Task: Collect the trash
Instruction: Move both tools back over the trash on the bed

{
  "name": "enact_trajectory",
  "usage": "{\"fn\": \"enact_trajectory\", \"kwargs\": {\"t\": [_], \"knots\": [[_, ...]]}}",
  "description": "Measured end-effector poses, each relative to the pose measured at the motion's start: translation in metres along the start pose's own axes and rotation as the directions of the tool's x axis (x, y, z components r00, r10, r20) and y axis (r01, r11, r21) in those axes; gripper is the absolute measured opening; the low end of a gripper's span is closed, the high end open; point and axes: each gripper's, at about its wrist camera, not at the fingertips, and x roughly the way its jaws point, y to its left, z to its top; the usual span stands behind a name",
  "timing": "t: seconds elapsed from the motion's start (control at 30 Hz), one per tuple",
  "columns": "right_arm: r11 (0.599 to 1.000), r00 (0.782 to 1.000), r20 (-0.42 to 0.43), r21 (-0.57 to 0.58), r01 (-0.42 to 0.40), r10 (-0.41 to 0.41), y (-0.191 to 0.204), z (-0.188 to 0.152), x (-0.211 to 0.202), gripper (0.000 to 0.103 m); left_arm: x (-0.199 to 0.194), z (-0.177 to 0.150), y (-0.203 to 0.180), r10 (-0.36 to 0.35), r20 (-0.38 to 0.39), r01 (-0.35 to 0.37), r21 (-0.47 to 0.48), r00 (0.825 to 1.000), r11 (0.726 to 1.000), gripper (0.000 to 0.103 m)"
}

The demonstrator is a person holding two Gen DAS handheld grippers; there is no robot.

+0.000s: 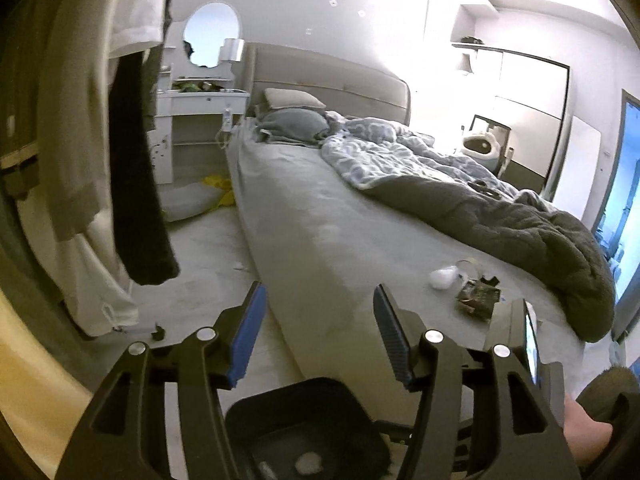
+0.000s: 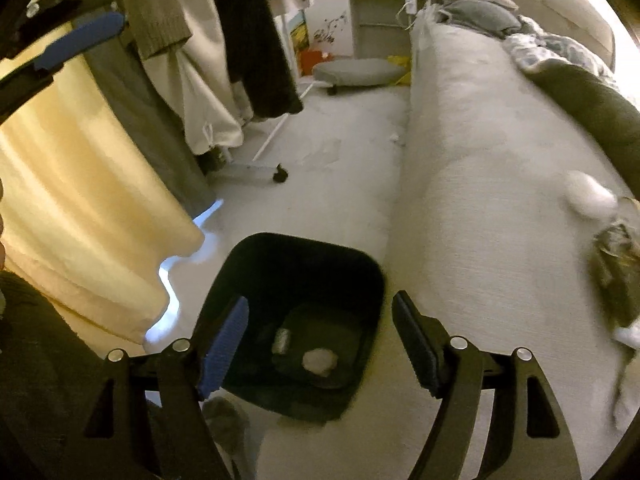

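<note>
Lying in bin (image 2: pixel 256 264), seemingly two wads (image 2: pixel 319 361), right-wrist view only.

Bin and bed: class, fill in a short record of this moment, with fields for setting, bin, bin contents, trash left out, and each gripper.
setting: bedroom, bed unmade
bin: black bin on the floor beside the bed
bin contents: white wad and a pale scrap
trash left out: tissue and dark wrapper on the bed
left gripper: open, empty
right gripper: open, empty, above the bin
</note>
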Motion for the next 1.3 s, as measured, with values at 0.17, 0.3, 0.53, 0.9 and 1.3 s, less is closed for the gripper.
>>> {"fn": "enact_trajectory", "kwargs": {"t": [0.17,0.3,0.53,0.9,1.3], "knots": [[0.999,0.999,0.039,0.022,0.029,-0.03,-0.021,-0.008,-0.026,0.076,0.008,0.001,-0.027,-0.041,-0.002,0.041,0.023,0.999,0.999,0.066],[0.998,0.995,0.066,0.021,0.066,-0.068,-0.032,-0.014,-0.041,0.078,0.016,0.003,-0.047,-0.068,-0.005,0.069,0.037,0.998,0.997,0.067],[0.992,0.985,0.124,0.061,0.11,-0.117,-0.058,-0.021,-0.07,0.079,0.027,0.002,-0.079,-0.112,-0.017,0.113,0.059,0.994,0.992,0.072],[0.975,0.964,0.169,0.12,0.184,-0.203,-0.108,-0.039,-0.111,0.08,0.051,-0.003,-0.119,-0.167,-0.058,0.172,0.077,0.984,0.982,0.075],[0.95,0.946,0.175,0.199,0.239,-0.275,-0.168,-0.074,-0.143,0.082,0.076,-0.016,-0.173,-0.245,-0.115,0.257,0.107,0.963,0.96,0.079]]}}
